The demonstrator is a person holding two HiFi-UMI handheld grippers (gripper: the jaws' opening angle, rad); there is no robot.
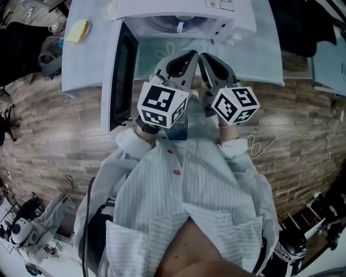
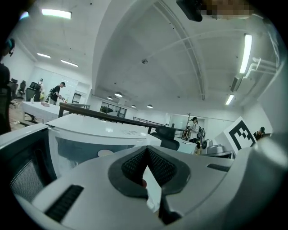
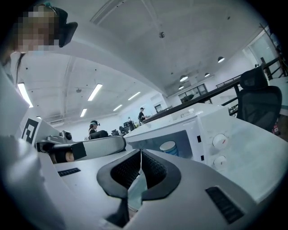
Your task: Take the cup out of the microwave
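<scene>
The microwave [image 1: 238, 13] sits on a table [image 1: 84, 67] at 12 o'clock from the person, its door [image 1: 120, 70] swung wide open toward 9 o'clock. The cup [image 1: 178, 24] stands inside the cavity, near the middle. From the head view only its round top shows. In the right gripper view the cup [image 3: 169, 147] is upright, long axis vertical, top up, with a white upper part and a blue band below. It is well apart from both grippers.

The left gripper [image 1: 191, 54] and right gripper [image 1: 204, 57] are held side by side just in front of the person's chest. Both point toward 12 o'clock at the open cavity, with their tips close together and short of the microwave's front. In the left gripper view the jaws of the left gripper [image 2: 146, 153] are closed tip to tip and hold nothing. The same goes for the right gripper [image 3: 141, 155] in its own view: jaws together, empty.

From the right gripper view the microwave's two knobs [image 3: 220, 142] lie at 3 o'clock of the cup. A yellow object [image 1: 77, 31] lies on the table at 10 o'clock, left of the door.
</scene>
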